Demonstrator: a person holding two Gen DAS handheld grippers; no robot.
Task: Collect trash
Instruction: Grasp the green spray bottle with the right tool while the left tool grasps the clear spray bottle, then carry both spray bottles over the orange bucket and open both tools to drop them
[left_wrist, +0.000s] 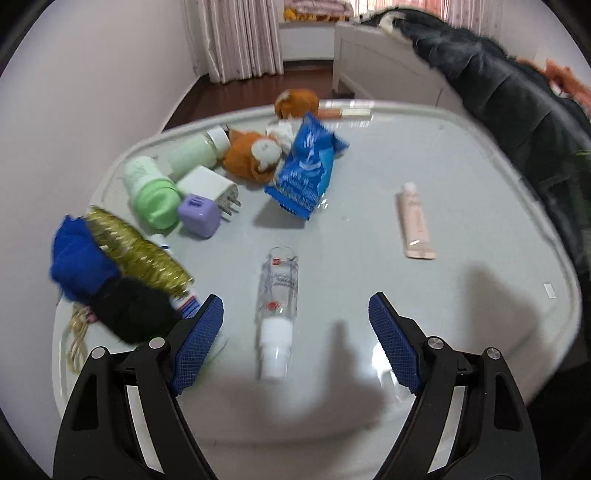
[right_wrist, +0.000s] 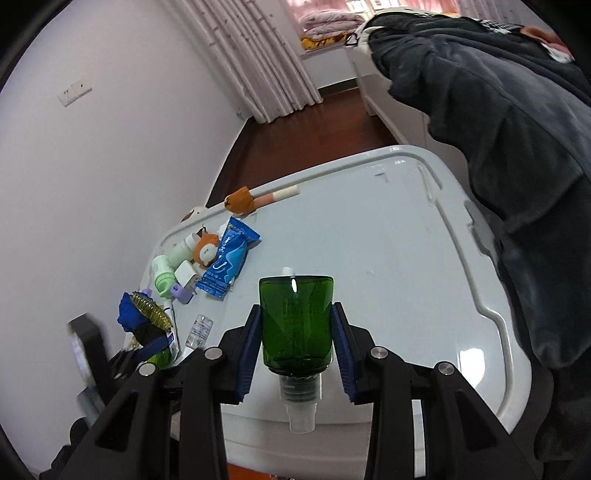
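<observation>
My left gripper (left_wrist: 295, 310) is open just above the white table (left_wrist: 461, 332). A clear empty spray bottle (left_wrist: 277, 299) lies on its side between the blue pads, touching neither. My right gripper (right_wrist: 295, 325) is shut on a dark green bottle (right_wrist: 295, 321), held upside down above the table (right_wrist: 388, 258) with its pump nozzle toward the camera. A blue snack wrapper (left_wrist: 304, 170) lies further back; it also shows in the right wrist view (right_wrist: 227, 264). A pink tube (left_wrist: 415, 225) lies to the right.
At the left lie green bottles (left_wrist: 155, 192), a white charger (left_wrist: 210, 184), a purple cube (left_wrist: 197, 216), an orange plush (left_wrist: 255, 153), a gold and blue bundle (left_wrist: 110, 254) and a black fuzzy item (left_wrist: 133, 306). A dark coat (right_wrist: 498, 129) hangs at the right edge.
</observation>
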